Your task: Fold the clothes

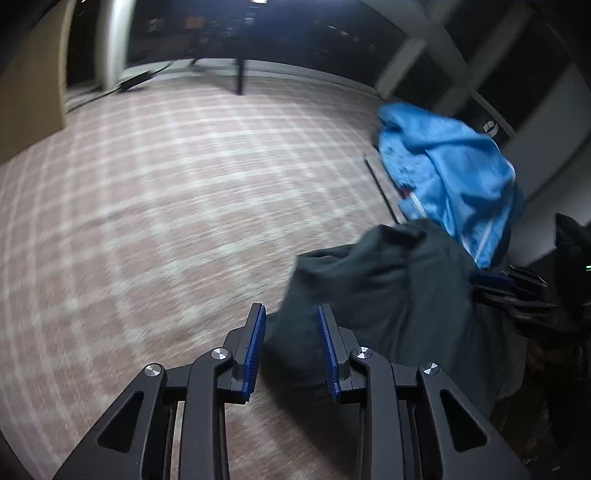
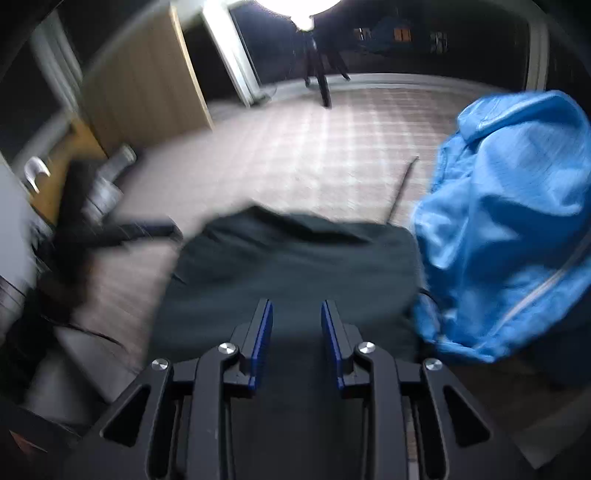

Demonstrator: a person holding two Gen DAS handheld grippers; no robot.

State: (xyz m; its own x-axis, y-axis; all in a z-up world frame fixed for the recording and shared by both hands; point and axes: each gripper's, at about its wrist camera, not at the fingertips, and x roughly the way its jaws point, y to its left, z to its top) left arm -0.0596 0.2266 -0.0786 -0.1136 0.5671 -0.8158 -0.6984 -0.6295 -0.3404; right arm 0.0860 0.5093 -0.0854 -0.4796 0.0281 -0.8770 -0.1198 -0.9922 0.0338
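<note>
- The left gripper stands narrowly parted, its blue pads clear of any cloth; a fold of the dark green garment lies below and between the fingers, but nothing is pinched.
- The right gripper has its jaws apart by a similar narrow gap, nothing pressed between the pads; the dark green garment fills the view beneath and ahead of it. This picture is blurred.
- In the left wrist view the right gripper shows at the right edge, its blue pad just beside the garment's far side.
- The dark green garment is bunched on the pink checked carpet, close under both tools.
- A bright blue jacket is heaped just to the right of the dark garment, touching or overlapping its edge; in the left view the jacket rises behind it.
- A thin dark rod lies on the carpet beyond the garment, beside the jacket.
- Farther out: a wooden cabinet at left, dark tripod legs under a glaring lamp, and blurred dark clutter at the left edge that I cannot make out.
</note>
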